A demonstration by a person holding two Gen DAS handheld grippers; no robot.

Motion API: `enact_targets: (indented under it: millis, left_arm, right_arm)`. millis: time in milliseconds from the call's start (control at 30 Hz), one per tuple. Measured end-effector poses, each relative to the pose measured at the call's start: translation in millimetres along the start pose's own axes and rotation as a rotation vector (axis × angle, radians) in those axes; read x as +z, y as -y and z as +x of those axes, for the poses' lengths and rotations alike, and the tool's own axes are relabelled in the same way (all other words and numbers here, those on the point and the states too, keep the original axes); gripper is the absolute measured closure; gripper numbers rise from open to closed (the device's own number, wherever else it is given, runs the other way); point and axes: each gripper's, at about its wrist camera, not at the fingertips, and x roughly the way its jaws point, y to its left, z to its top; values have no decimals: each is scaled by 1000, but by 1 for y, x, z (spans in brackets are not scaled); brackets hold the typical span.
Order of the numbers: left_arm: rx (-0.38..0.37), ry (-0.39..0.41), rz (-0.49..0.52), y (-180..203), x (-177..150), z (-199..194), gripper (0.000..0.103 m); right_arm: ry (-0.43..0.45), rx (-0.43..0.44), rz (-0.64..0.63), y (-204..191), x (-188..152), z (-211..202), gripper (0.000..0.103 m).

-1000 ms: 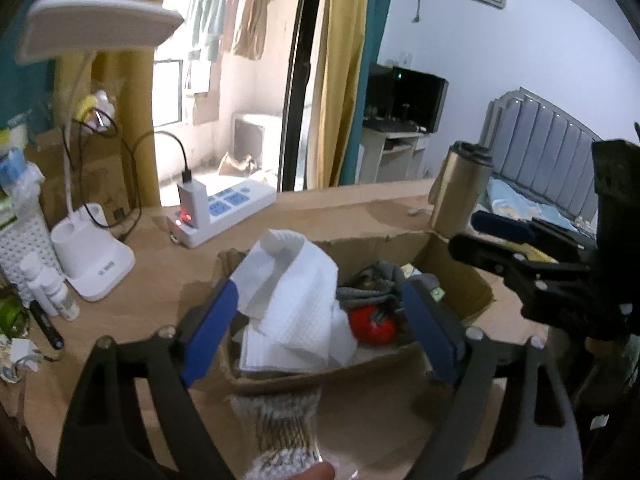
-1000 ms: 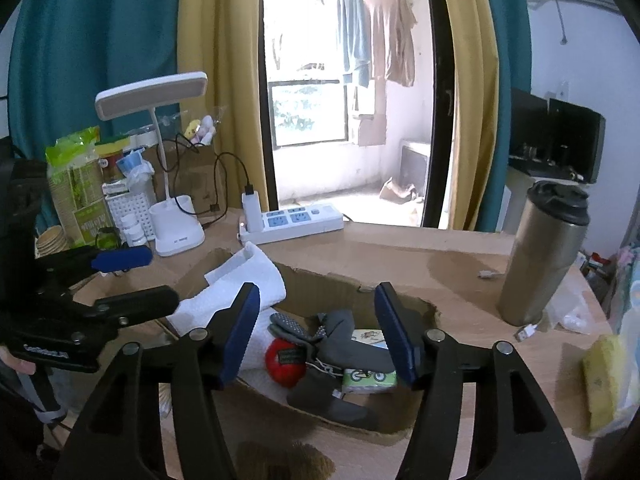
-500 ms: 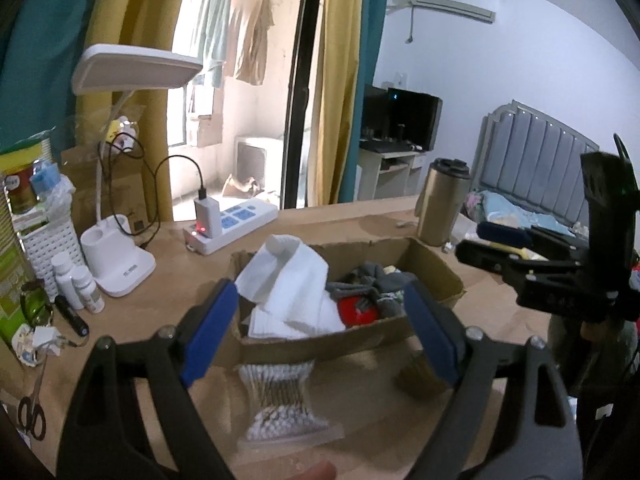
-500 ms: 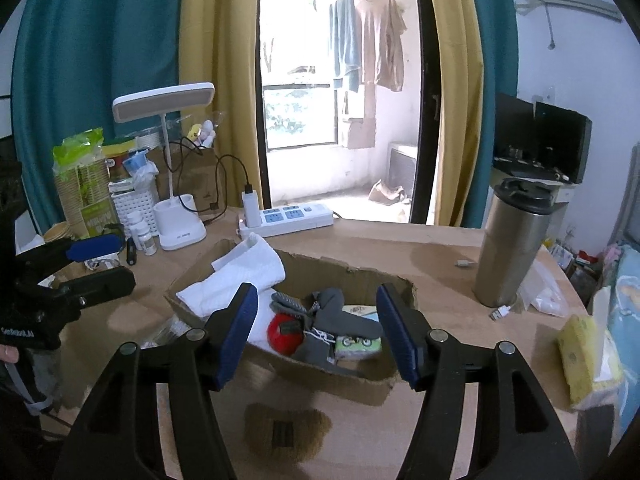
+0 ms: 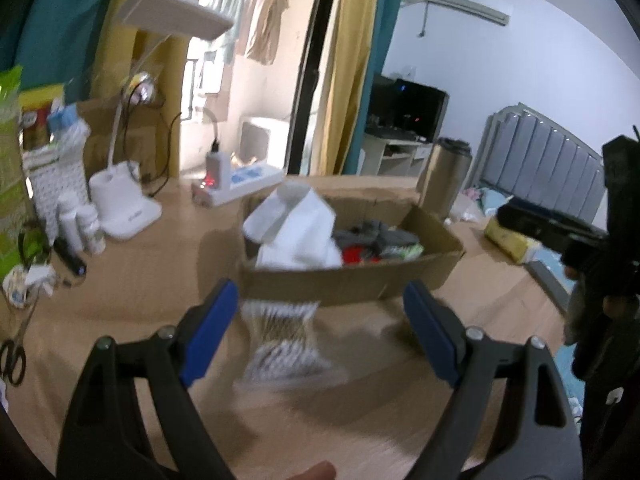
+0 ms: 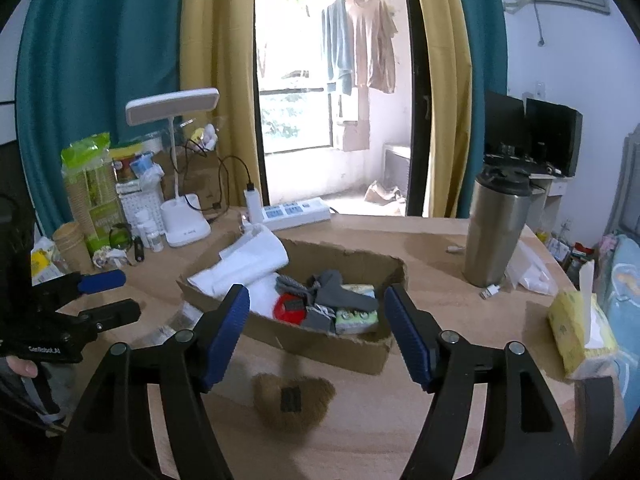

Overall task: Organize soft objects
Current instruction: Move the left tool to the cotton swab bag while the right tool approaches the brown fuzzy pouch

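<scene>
Brown and fuzzy, the soft pad [image 6: 294, 400] lay on the table [image 6: 440, 360] just near of the cardboard box [image 6: 320, 344], between the right gripper [image 6: 316, 332]'s widening, empty jaws, the left gripper [image 5: 320, 332] likewise released, so a shallow pinch risked merely dragging it.

The left wrist view is blurred by motion. The clear packet [image 5: 280, 340] on the table [image 5: 140, 288] is smeared, so its contents cannot be read. In the cardboard box [image 6: 320, 344] the white towel [image 6: 244, 260] covers what lies under it, and the red object [image 6: 290, 308] is partly hidden by the grey socks [image 6: 332, 292]. The print on the small pack [image 6: 356, 316] is too small to read. The brown fuzzy item [image 6: 294, 400] has a dark tag that cannot be identified.
</scene>
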Motion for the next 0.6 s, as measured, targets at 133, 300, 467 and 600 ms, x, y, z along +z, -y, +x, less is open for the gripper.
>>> enact_targets:
  millis: [133, 300, 467, 600]
  left_arm:
    - [34, -47, -9, -9, -16, 5, 17]
    - [59, -88, -34, -17, -25, 14, 17]
    - [59, -129, -15, -11, -23, 34, 17]
    - [59, -159, -7, -9, -21, 49, 17]
  right_arm:
    - [-3, -13, -1, 5, -14, -3, 30]
    - [-32, -19, 6, 13, -29, 1, 30]
    - [-100, 0, 37, 13, -46, 19, 30]
    - [-160, 22, 34, 8, -58, 34, 30]
